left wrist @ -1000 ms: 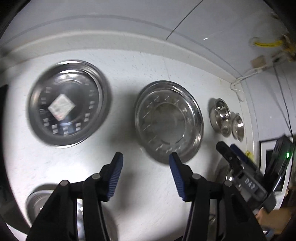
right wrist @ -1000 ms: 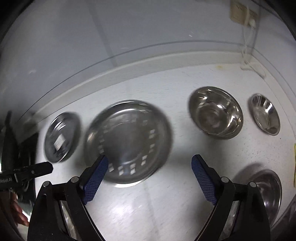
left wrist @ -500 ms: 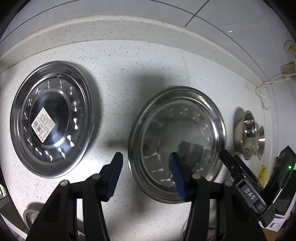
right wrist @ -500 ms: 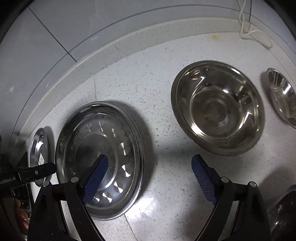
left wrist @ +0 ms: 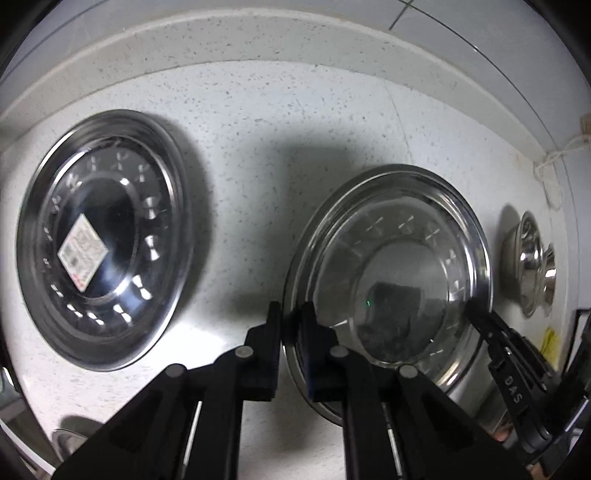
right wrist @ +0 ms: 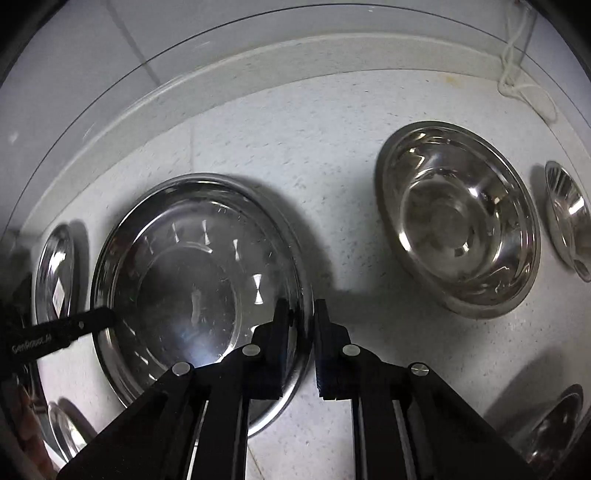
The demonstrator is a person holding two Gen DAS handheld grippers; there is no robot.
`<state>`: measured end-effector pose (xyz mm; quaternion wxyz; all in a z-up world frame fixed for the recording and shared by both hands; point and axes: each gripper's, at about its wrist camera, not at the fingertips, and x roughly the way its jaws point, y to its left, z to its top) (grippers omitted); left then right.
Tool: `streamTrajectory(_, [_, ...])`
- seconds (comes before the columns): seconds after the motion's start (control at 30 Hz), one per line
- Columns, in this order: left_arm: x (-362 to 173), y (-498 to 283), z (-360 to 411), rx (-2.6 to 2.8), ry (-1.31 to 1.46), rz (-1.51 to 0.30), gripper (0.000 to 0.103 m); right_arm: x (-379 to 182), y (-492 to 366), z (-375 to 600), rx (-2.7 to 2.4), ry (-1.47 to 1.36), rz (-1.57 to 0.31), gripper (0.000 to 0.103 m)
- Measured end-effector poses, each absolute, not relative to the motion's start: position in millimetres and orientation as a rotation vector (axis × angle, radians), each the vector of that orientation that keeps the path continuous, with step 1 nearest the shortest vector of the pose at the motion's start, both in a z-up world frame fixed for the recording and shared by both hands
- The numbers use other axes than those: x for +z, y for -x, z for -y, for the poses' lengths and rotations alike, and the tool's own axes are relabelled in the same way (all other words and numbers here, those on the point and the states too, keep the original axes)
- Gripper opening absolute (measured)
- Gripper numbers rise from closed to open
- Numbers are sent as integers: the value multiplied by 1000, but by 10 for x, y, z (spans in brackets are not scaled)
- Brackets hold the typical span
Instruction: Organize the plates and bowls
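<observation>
A steel plate (left wrist: pixel 391 266) lies on the speckled counter, and both grippers grip it. My left gripper (left wrist: pixel 291 325) is shut on its left rim. My right gripper (right wrist: pixel 301 321) is shut on the right rim of the same plate (right wrist: pixel 192 288). A second steel plate with a paper label (left wrist: pixel 99 240) lies to the left; it also shows at the left edge of the right wrist view (right wrist: pixel 55 277). A large steel bowl (right wrist: pixel 458 218) sits to the right of the gripped plate, apart from it.
A smaller steel bowl (right wrist: pixel 569 218) sits at the far right, another (right wrist: pixel 554 421) at the lower right, and more steel dishes (right wrist: pixel 66 432) at the lower left. A raised counter lip and tiled wall (left wrist: pixel 258 33) run along the back. A white cord (right wrist: pixel 517 74) hangs at the back right.
Both grippers moved down to the middle plate and closed from wide open onto its opposite rims.
</observation>
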<state>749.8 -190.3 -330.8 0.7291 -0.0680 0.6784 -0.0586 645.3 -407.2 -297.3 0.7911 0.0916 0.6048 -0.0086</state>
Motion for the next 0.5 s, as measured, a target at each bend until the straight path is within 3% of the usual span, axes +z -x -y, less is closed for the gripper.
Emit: streamTrajectory(0.5, [-2591,-6672,1208,-90,29,-1322,11,-2315,-5617,3243,116,-158,-1224,11])
